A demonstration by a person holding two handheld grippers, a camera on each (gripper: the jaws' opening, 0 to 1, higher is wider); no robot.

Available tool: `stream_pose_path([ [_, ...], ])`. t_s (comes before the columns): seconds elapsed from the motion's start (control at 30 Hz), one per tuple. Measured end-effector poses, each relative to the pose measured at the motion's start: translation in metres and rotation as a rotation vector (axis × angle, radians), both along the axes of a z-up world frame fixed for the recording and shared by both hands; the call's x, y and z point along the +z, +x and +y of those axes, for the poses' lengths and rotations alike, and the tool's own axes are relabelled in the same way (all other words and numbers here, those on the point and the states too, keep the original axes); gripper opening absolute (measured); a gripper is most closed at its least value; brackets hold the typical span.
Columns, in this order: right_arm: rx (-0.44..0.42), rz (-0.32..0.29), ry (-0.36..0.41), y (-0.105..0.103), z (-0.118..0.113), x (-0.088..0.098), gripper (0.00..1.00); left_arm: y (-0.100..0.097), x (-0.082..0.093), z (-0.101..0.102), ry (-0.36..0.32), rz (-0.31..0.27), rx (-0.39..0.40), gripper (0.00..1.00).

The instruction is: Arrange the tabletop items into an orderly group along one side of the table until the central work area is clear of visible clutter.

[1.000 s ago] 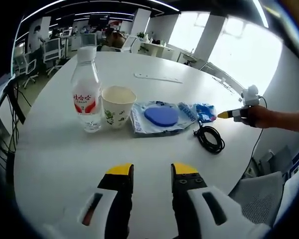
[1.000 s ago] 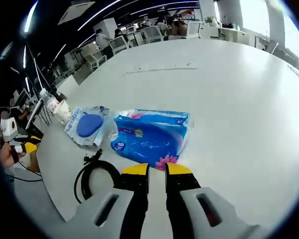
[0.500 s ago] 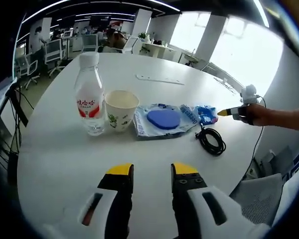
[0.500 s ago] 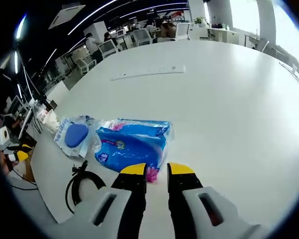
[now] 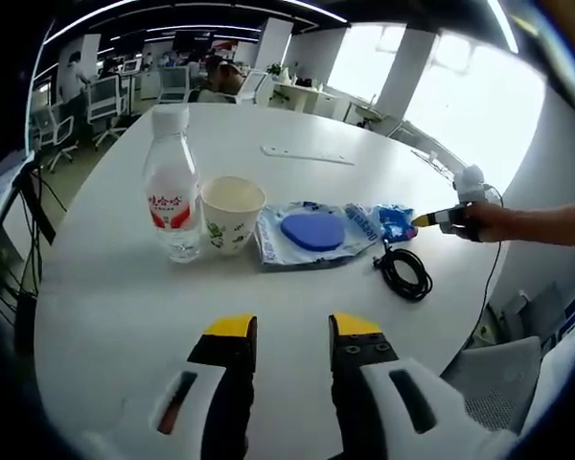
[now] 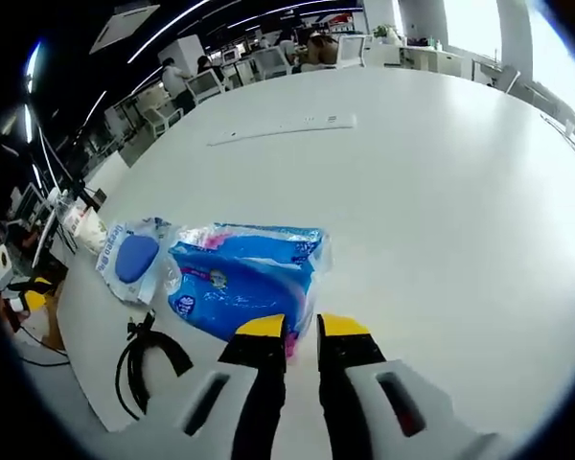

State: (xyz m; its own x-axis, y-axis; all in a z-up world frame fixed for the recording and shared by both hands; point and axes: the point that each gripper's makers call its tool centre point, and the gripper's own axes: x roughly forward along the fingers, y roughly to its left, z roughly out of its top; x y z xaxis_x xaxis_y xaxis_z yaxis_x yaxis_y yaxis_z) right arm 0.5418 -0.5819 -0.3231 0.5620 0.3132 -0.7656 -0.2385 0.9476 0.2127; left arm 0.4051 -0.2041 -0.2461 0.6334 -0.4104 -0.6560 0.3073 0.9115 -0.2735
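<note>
The right gripper (image 6: 288,326) has its jaws narrowly parted at the near edge of the crinkly blue tissue pack (image 6: 246,278); whether they pinch its pink corner, I cannot tell. The left gripper (image 5: 292,328) hovers with jaws spread, holding nothing. The row reads: clear plastic bottle (image 5: 172,187), paper cup (image 5: 232,213), glossy pouch (image 5: 313,233), coiled black cable (image 5: 403,272) (all along one side of the smooth white table (image 5: 125,297)). Next, I judge, nudge the soft pack snug beside the pouch.
</note>
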Motion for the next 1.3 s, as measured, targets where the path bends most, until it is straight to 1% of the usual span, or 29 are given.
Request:
stream_pose_path([
  [0.1, 0.006, -0.003, -0.001, 0.0005, 0.0021, 0.0004, 0.02, -0.0006, 0.0024, 0.001, 0.002, -0.005, 0.0, 0.29],
  [0.3, 0.016, 0.0, -0.008, -0.0003, 0.0032, 0.0001, 0.0, -0.003, 0.0015, 0.0032, 0.004, -0.003, 0.002, 0.28],
  [0.8, 0.033, 0.002, -0.011, -0.0058, 0.0013, 0.0, 0.0, -0.0034, 0.0003, -0.0017, 0.0, -0.003, -0.006, 0.29],
  [0.97, -0.01, 0.007, -0.001, -0.0048, -0.0018, -0.0008, 0.0, -0.0038, 0.0013, -0.0007, -0.001, -0.003, -0.003, 0.29],
  [1.0, -0.037, 0.01, 0.006, -0.004, -0.0032, -0.0016, 0.0, -0.0039, 0.0013, -0.0003, 0.001, -0.003, -0.004, 0.29],
  [1.13, -0.096, 0.014, 0.019, -0.0022, -0.0052, -0.0026, 0.0, -0.0039, 0.0012, 0.0004, 0.0, -0.003, -0.002, 0.28],
  [1.3, -0.127, 0.01, 0.015, -0.0005, -0.0027, -0.0005, 0.0, -0.0041, 0.0, -0.0003, 0.0, -0.003, -0.003, 0.29],
])
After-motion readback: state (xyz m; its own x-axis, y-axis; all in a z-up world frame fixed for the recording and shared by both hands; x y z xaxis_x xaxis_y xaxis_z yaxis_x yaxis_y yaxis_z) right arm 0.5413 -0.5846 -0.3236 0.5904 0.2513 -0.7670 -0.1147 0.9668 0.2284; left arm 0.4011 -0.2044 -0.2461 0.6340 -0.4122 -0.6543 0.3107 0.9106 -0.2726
